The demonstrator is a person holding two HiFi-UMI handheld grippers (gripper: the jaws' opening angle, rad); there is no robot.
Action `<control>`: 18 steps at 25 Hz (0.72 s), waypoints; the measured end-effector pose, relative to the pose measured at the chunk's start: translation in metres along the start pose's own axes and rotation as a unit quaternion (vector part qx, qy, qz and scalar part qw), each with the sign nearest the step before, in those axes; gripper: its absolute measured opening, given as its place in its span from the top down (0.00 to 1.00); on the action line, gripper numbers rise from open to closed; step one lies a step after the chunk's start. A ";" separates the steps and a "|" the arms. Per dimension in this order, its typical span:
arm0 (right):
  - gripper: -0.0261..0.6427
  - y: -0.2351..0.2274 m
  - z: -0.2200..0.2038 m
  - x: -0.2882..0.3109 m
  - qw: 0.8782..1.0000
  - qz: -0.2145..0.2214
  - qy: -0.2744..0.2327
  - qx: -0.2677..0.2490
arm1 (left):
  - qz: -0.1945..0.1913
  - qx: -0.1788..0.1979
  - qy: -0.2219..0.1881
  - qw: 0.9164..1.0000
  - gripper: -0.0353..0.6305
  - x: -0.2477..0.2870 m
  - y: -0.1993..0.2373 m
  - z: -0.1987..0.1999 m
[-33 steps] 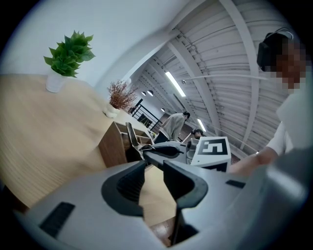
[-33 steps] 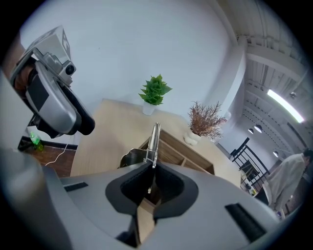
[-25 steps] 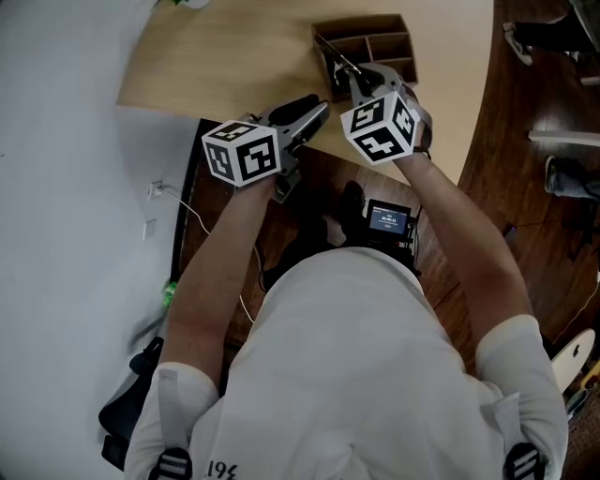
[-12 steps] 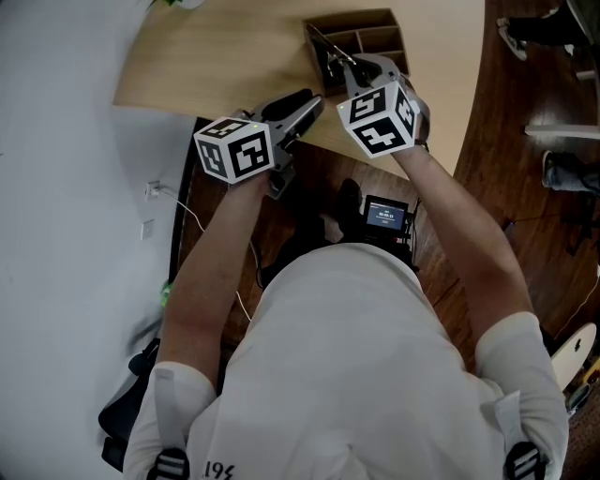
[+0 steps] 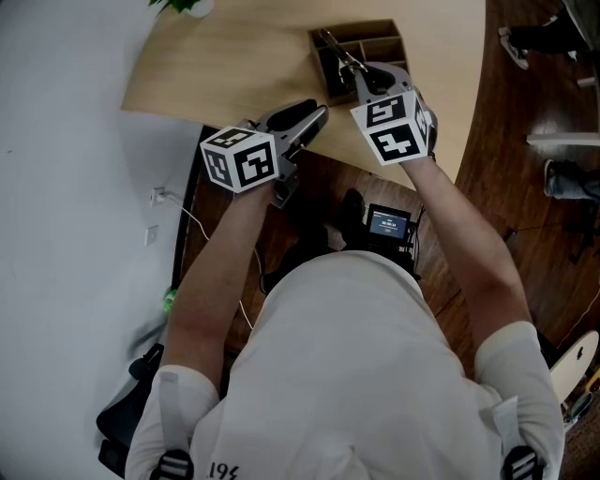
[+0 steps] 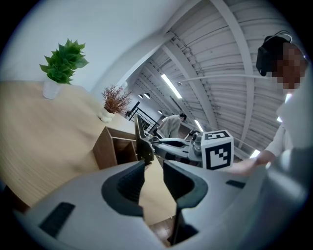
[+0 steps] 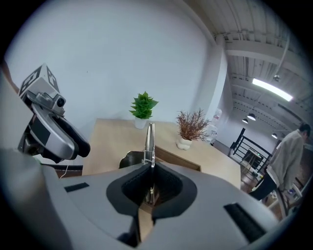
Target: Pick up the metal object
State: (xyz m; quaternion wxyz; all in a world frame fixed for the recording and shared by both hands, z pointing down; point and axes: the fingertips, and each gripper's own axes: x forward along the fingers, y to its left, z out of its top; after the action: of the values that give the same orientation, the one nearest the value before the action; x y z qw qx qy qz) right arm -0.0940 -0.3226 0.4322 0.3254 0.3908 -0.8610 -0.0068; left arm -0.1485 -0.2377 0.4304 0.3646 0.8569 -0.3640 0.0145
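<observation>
The right gripper (image 7: 149,168) has its fingers closed tight on the metal object (image 7: 149,139). This thin strip sticks straight out past the fingertips, over the compartments of the wooden box (image 5: 361,28) on the table (image 5: 234,56). I can't tell whether its far end touches the box. To the left, the left gripper (image 6: 154,171) holds its fingers a narrow gap apart with nothing between them, over the table's near edge.

Silver metal object (image 7: 149,134), brown organizer (image 5: 357,25)
</observation>
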 end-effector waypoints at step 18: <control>0.95 -0.024 0.030 -0.047 0.994 -0.006 -0.051 0.092 | -0.030 0.023 -0.046 0.998 0.80 -0.019 -0.041 0.026</control>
State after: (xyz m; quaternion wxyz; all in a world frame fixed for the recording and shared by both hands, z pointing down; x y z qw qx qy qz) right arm -0.0722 -0.3145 0.3761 0.2435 0.4233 -0.8712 0.0501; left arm -0.1426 -0.2232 0.3801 0.3285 0.8754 -0.3536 -0.0275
